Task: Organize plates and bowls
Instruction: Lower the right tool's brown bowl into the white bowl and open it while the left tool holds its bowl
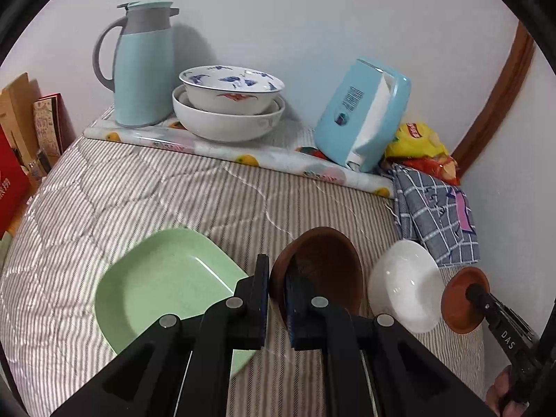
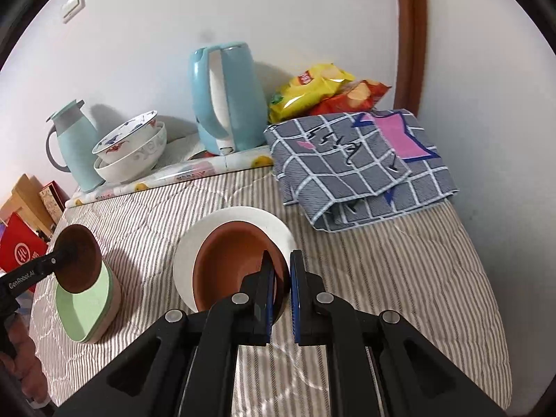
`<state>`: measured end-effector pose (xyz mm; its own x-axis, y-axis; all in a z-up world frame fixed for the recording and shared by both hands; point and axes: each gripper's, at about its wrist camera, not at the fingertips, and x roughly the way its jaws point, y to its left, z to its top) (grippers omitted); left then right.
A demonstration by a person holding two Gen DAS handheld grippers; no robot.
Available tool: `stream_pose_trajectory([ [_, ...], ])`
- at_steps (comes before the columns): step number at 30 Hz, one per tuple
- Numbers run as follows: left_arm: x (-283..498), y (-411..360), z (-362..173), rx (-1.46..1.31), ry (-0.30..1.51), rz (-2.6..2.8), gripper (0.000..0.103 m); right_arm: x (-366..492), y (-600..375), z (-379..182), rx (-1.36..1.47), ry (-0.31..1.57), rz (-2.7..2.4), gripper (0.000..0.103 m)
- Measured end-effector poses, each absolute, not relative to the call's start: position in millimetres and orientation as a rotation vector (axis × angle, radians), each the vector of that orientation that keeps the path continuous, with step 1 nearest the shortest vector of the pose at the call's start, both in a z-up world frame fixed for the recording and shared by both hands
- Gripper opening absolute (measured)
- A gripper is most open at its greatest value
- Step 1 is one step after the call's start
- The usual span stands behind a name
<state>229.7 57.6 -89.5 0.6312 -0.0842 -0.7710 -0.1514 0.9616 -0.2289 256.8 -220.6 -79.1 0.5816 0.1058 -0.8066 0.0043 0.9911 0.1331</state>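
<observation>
My left gripper (image 1: 277, 297) is shut on the rim of a dark brown bowl (image 1: 326, 264) and holds it tilted beside a green square plate (image 1: 163, 285); that bowl also shows in the right wrist view (image 2: 78, 259) above the green plate (image 2: 87, 309). My right gripper (image 2: 281, 290) is shut on the rim of a terracotta bowl (image 2: 232, 264), held over a white bowl (image 2: 267, 220). In the left wrist view the terracotta bowl (image 1: 460, 304) is beside the white bowl (image 1: 405, 285).
At the back stand two stacked bowls (image 1: 227, 104), a light blue jug (image 1: 142, 66), a blue kettle (image 2: 226, 100), snack bags (image 2: 323, 87) and a folded checked cloth (image 2: 358, 163). Boxes (image 1: 14, 160) stand at the left edge.
</observation>
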Motion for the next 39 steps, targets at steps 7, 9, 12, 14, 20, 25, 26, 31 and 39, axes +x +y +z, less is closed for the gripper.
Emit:
stream_pose_trajectory([
  [7,241,74,-93,-0.301,0.878,0.065,0.009,279,-204,-97,0.090,0.992,0.077,0.008],
  [9,244,77,-97,-0.307,0.887,0.068,0.009,283,-200,-102,0.087,1.003,0.083,0.008],
  [12,249,81,-103,-0.313,0.897,0.076,0.009,288,-195,-109,0.077,1.020,0.090,0.008],
  [14,251,84,-106,-0.316,0.906,0.082,0.009,292,-192,-113,0.070,1.031,0.094,0.008],
  [20,255,90,-110,-0.328,0.910,0.083,0.009,301,-186,-125,0.048,1.069,0.087,0.008],
  [25,258,93,-114,-0.335,0.922,0.079,0.009,306,-183,-134,0.036,1.094,0.089,0.008],
  [26,259,93,-114,-0.337,0.923,0.078,0.009,307,-182,-135,0.036,1.097,0.089,0.008],
  [31,263,95,-118,-0.336,0.929,0.085,0.009,311,-179,-140,0.029,1.113,0.095,0.008],
  [39,265,96,-122,-0.342,0.935,0.079,0.009,316,-178,-146,0.023,1.135,0.089,0.008],
])
